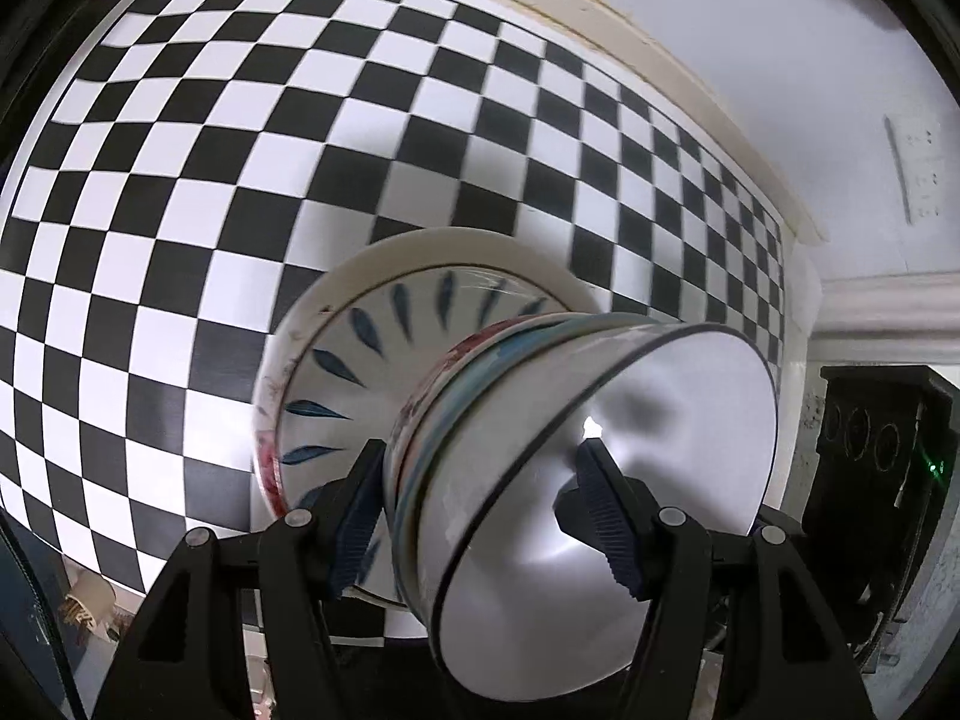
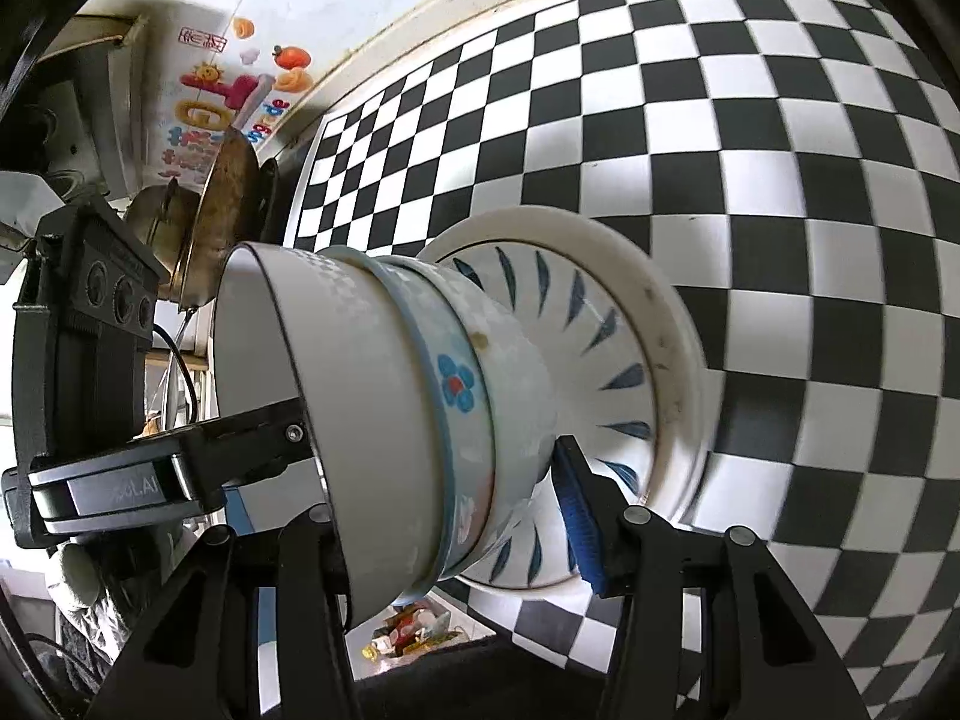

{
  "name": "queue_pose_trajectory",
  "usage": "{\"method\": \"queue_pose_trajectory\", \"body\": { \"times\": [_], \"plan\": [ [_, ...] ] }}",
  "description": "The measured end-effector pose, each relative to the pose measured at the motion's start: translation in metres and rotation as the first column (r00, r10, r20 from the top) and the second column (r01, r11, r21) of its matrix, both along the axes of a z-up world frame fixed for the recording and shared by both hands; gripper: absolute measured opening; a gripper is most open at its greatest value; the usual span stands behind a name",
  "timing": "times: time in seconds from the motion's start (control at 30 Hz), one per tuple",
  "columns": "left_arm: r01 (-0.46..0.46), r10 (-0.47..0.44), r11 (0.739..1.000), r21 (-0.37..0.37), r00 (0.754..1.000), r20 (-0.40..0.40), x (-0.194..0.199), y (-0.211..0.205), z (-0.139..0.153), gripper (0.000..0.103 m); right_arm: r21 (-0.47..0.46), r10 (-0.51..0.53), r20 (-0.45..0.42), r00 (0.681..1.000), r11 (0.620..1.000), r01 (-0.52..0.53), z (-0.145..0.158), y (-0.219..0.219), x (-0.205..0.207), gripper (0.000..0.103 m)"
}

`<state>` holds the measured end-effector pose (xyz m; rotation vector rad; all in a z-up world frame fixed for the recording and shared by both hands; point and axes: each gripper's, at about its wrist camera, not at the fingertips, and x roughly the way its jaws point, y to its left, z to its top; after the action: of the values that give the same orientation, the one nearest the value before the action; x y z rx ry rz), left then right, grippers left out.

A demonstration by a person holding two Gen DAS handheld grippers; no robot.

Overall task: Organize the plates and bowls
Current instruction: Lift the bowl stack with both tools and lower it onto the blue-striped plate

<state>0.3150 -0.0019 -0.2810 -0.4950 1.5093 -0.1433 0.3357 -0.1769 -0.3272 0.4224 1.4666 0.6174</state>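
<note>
Above the checkered desk (image 1: 240,192), a stack of nested bowls (image 1: 480,420) sitting on a white plate (image 2: 654,312) is being carried between both grippers, which are gripping it from opposite sides. The left gripper (image 1: 480,528) is holding the stack with one finger inside the top white bowl (image 1: 660,450) and the other outside, against the walls of the bowls. The right gripper (image 2: 456,510) is doing the same on its side: its blue-padded outer finger (image 2: 579,522) is pressing under the flower-printed bowl (image 2: 456,384), while its inner finger is hidden behind the bowl wall. The stack is appearing tilted in both views and is blurring slightly.

The step in hand looks like the transport of the gathered stack across the desk. The next move probably calls for bringing it level over its resting spot, well away from the desk's far edge (image 1: 690,78) by the wall, lowering it until the plate is sitting flat, then spreading both pairs of fingers together so nothing tips.
</note>
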Motion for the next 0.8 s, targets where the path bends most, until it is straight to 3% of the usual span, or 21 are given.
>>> {"method": "queue_pose_trajectory", "body": {
  "times": [0.47,0.8],
  "plan": [
    [-0.011,0.012,1.000,0.003,0.999,-0.038,0.003,0.008,-0.027,0.062,-0.031,0.023,-0.033,0.999,0.999,-0.024,-0.020,0.012,0.011,0.051],
    [-0.007,0.008,1.000,0.015,0.999,-0.033,0.004,0.008,-0.024,0.061,-0.033,0.026,-0.044,0.999,0.999,-0.028,-0.024,0.011,0.012,0.050]
  ]
}}
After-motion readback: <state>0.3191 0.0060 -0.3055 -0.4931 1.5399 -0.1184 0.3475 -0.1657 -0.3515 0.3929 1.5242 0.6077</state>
